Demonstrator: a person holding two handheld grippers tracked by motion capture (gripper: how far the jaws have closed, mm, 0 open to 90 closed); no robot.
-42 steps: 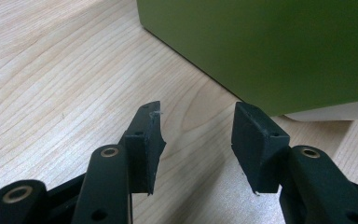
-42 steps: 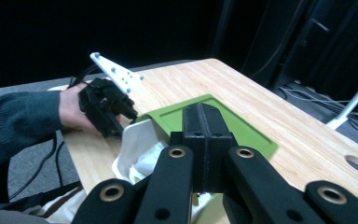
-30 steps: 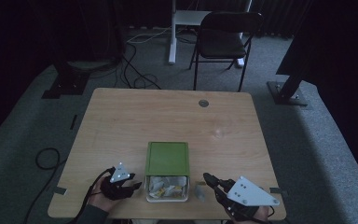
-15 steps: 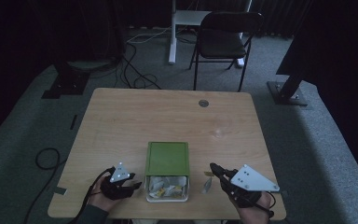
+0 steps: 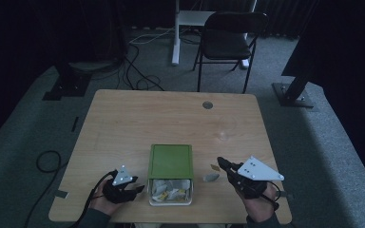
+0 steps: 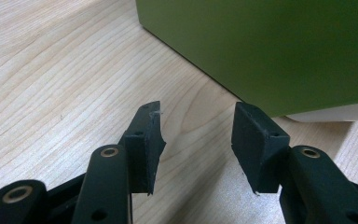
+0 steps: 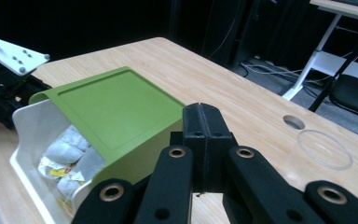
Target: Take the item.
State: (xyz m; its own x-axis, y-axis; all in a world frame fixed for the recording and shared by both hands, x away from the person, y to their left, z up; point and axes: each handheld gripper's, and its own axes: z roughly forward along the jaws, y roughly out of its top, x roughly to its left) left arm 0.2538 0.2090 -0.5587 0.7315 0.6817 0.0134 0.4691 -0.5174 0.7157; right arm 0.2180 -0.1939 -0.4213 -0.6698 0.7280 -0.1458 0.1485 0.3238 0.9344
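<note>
Grippers sit at the near edge of the table (image 5: 123, 118), one either side of a green-lidded box (image 5: 170, 161). Left gripper (image 5: 134, 189) rests just beside the box's left wall, jaws spread w/ nothing between them; its own view shows bare wood in the gap and the green wall close ahead. Right gripper (image 5: 221, 163) is near the near-right part of the table, jaws pressed together, empty, tips aimed toward the box. A small tea bag (image 5: 211, 177) w/ a tag lies on the wood between box and right gripper, just by its tips; can't tell if touching. Box's white tray (image 5: 170, 201) is open toward the near edge, holding more packets (image 5: 169, 189). Farther off, a clear cup (image 7: 325, 150) stands right of centre, then a cable hole (image 5: 207, 105) by the far edge. Beyond the table: a folding chair (image 5: 230, 40).
</note>
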